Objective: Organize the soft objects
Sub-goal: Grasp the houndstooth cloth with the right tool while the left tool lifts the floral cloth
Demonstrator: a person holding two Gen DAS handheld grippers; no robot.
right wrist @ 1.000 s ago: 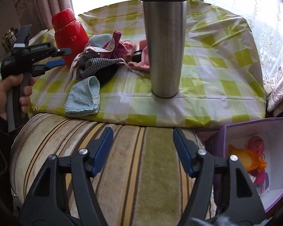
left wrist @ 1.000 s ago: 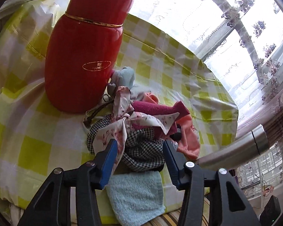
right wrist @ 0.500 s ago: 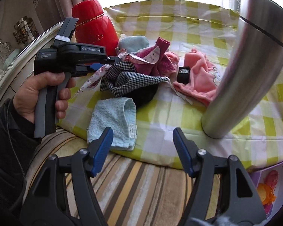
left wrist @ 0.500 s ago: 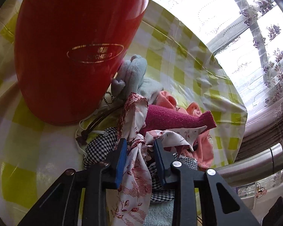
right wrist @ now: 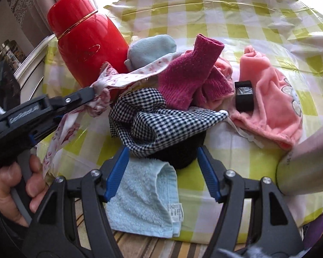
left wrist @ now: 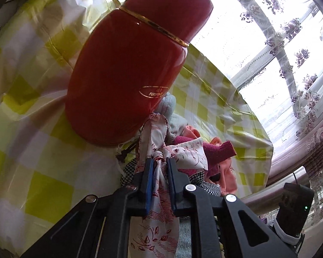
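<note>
In the left wrist view, the left claw (left wrist: 159, 172) is clamped on a bunched stretch of the floral scarf (left wrist: 155, 225), its blue pads pressed against the cloth on both sides; the scarf trails down between the arms behind the tips and runs ahead into the heap of clothes. Just beyond the tips and to their left stands the red flask (left wrist: 127, 75), close to the scarf, though contact cannot be told. Ahead and to the right lie a magenta sock (left wrist: 219, 150) and pink cloth on the checked desk (left wrist: 43, 150). Judging from this, sorting has barely begun: one piece is gripped, none is yet clear of the pile. In the right wrist view, the right claw (right wrist: 161, 172) is spread wide and holds nothing; it hovers low over the near edge of the desk. A light blue towel (right wrist: 144, 202) lies between and under its fingers, and the checked cloth (right wrist: 150, 122) sits just ahead of the tips. Farther ahead are the sock, a pale blue sock (right wrist: 150, 49) and a pink garment (right wrist: 267, 107) with a small black box (right wrist: 244, 96) on it. To the left, the other claw grips the scarf, which still drapes across the heap.
</note>
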